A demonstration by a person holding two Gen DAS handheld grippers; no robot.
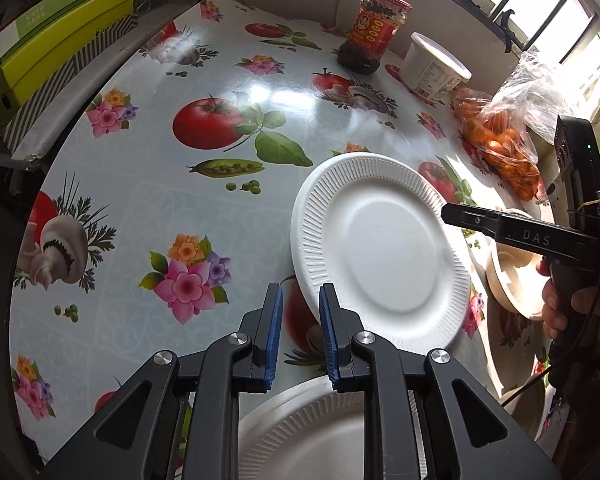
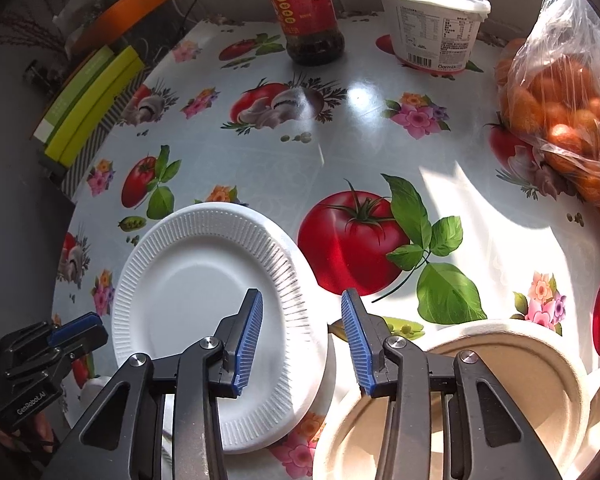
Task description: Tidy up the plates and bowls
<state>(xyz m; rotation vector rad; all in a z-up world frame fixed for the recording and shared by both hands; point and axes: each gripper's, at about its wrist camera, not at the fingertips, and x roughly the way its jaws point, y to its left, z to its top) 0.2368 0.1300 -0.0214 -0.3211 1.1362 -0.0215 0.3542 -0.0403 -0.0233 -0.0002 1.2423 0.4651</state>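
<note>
A white foam plate lies on the flowered tablecloth. My right gripper is open and straddles the plate's right rim; the pads do not press on it. From the left wrist view its black finger reaches over that rim. My left gripper stands at the plate's left edge, its pads a narrow gap apart with only cloth showing between them. A second white plate lies under the left gripper. Beige pulp bowls sit to the right.
At the back stand a red-labelled sauce jar and a white lidded tub. A plastic bag of small orange fruits fills the right side. Green boxes lie beyond the table's left edge. A hand grips the right tool.
</note>
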